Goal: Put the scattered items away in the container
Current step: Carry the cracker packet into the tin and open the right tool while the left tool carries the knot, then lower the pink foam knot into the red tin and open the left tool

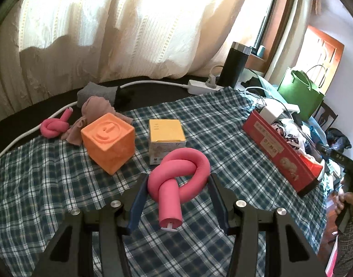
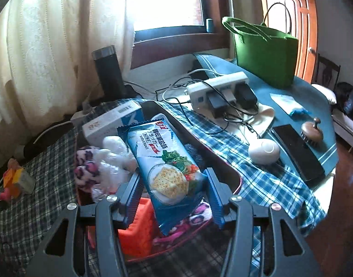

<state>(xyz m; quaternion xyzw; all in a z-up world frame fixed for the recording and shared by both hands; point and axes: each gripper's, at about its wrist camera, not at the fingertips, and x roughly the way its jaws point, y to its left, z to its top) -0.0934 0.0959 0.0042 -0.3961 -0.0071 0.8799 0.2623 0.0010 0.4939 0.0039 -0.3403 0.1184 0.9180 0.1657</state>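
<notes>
Straddling knotted pink foam tube [image 1: 178,175], left hand-held gripper [image 1: 177,190], open plaid cloth [image 1: 227,152] beyond

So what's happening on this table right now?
A person is tidying with two handheld grippers. The left gripper, jaws open, brackets a knotted pink foam roller lying on the plaid cloth, not yet clamped. The right gripper holds a cracker packet over the red box, already partly filled. An orange cube and yellow box remain out.
</notes>
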